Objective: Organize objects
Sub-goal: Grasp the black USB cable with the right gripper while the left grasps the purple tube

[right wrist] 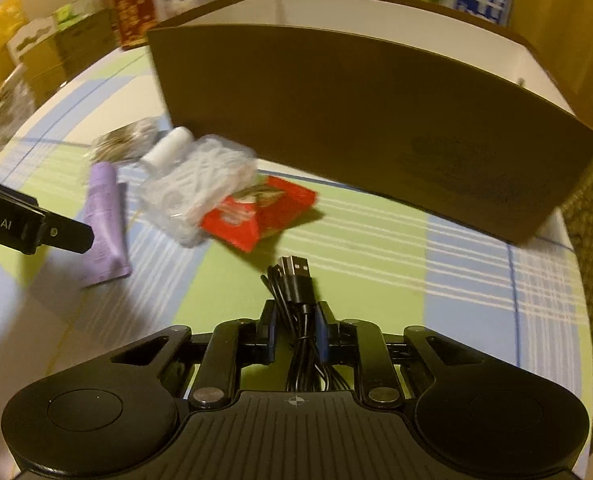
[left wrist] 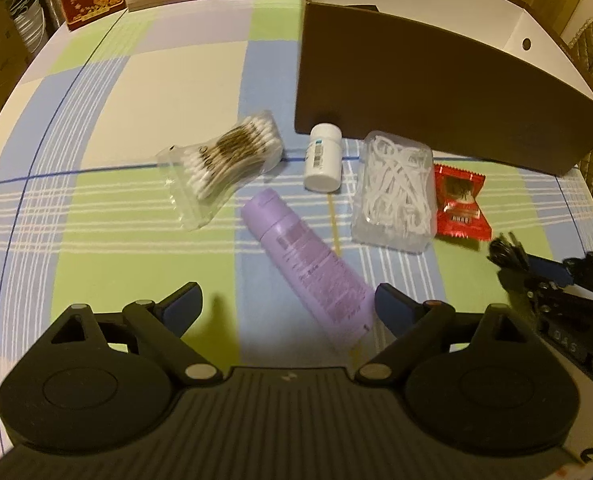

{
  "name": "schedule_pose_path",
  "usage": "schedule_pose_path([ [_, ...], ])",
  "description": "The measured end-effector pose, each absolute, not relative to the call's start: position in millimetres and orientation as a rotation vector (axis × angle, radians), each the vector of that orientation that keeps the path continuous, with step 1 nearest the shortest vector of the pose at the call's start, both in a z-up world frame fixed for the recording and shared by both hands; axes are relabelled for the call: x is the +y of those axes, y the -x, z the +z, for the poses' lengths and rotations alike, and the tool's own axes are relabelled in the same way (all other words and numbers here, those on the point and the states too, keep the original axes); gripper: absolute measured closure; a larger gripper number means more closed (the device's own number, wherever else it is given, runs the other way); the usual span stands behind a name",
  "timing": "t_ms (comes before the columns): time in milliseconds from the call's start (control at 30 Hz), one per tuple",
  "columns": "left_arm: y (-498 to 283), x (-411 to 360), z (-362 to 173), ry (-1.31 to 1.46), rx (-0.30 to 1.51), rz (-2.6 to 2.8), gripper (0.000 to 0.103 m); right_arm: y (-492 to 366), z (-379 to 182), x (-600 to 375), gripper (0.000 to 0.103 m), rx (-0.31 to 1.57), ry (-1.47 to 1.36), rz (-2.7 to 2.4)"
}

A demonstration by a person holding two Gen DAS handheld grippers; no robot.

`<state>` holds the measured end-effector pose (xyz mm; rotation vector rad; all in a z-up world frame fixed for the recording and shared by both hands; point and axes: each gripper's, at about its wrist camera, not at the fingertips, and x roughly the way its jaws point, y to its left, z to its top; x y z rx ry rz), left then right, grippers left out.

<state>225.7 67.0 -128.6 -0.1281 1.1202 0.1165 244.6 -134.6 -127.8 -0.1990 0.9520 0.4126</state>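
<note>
Worktop [left wrist: 144, 80]: round, covered in a checked cloth of green, blue and cream; printed cartons stand along its far edge at the top of both frames.

Box [left wrist: 436, 92]: large, brown outside, white inside, open-topped, filling the upper right of the left wrist view.

Cotton swabs [left wrist: 224, 156]: in a clear bag, centre left of the frame.

White bottle [left wrist: 323, 158]: lying on its side just in front of the box.

Floss picks [left wrist: 394, 192]: in a clear case, right of the bottle.

Red packet [left wrist: 458, 206]: just beside the case on its right, touching it or nearly so.

Purple tube [left wrist: 308, 268]: lying diagonally at frame centre, its crimped end near the left gripper [left wrist: 288, 304], whose fingers stand wide apart and hold nothing.

Black USB cable [right wrist: 296, 300]: bundled, clamped between the closed-in fingers of the right gripper [right wrist: 296, 320], plug pointing up the frame toward the box, held above the cloth at lower centre of the right wrist view
</note>
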Motion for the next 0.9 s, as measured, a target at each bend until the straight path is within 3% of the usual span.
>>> schedule_pose_path([
  [233,-244.9,65.6,-138.3,0.133,1.100,0.134,0.021,-250.2,-124.7,-162.7,0.087,0.965,0.113,0.297],
  [533,-260.3,65.6,-150.1,0.108,1.100,0.160,0.048,-251.7,-121.1,-178.1,0.087,0.958,0.089,0.233],
  [700,-259.6,66.5,-147.7,0.115,1.083,0.097,0.075,-250.4,-122.0,-174.9,0.087,0.959,0.092,0.223],
  [900,-234.4,65.0,-147.2,0.067,1.083,0.019,0.075,-241.1,-121.0,-177.5,0.087,0.968,0.086,0.232],
])
